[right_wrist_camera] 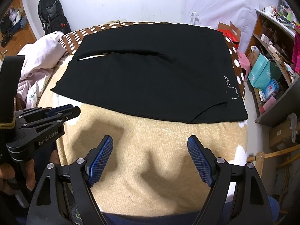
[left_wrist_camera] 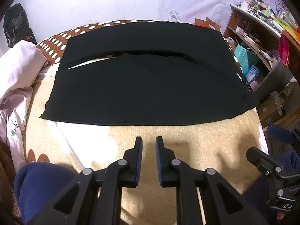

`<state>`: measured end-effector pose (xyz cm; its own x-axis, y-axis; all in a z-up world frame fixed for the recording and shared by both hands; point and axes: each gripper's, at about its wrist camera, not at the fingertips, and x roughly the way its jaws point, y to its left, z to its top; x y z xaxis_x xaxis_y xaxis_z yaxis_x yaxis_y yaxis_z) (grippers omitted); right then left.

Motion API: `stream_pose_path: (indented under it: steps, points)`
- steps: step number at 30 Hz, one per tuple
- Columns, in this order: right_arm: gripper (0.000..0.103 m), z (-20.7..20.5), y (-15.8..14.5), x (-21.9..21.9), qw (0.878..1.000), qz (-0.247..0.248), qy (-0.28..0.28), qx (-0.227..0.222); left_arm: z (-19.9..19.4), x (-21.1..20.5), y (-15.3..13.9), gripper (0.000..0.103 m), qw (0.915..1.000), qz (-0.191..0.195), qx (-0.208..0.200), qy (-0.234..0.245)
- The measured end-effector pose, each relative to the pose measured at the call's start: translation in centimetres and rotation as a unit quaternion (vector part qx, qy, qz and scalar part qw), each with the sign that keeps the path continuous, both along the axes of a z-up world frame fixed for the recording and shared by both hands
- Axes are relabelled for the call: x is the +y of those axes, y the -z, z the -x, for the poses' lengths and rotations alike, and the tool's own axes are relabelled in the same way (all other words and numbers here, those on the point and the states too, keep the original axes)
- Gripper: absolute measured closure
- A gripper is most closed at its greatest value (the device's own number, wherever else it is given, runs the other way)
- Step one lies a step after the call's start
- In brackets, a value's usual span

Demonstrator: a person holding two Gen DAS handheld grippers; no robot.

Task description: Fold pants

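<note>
Black pants (left_wrist_camera: 150, 86) (right_wrist_camera: 150, 78) lie flat and spread wide across the bed. A slit between the two legs runs sideways near the far edge, and white "STAND" lettering sits at the right end. My left gripper (left_wrist_camera: 149, 138) hovers over the beige blanket just short of the pants' near hem. Its jaws stand a narrow gap apart with nothing between them. My right gripper (right_wrist_camera: 151, 138) hangs wide open and empty over the blanket, short of the hem. The left gripper (right_wrist_camera: 75, 110) also shows at the left edge of the right wrist view.
A beige fleece blanket (right_wrist_camera: 159, 150) covers the near part of the bed, over a brown polka-dot sheet (left_wrist_camera: 56, 45). A bunched pink quilt (left_wrist_camera: 16, 71) lies at the left. Cluttered shelves (left_wrist_camera: 262, 37) and boxes stand to the right. A black backpack (right_wrist_camera: 50, 11) leans on the far wall.
</note>
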<state>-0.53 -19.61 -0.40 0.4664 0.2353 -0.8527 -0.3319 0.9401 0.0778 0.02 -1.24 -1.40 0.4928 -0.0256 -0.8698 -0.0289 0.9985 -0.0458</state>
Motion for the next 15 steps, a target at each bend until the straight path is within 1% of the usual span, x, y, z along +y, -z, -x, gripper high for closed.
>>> stream_pose_path:
  steps: [15]
  points:
    - [0.021, -0.37, 0.82, -0.29, 1.0, -0.004, 0.001, 0.011, -0.15, -0.42, 0.5, 0.087, 0.9999, -0.005, 0.01, 0.01]
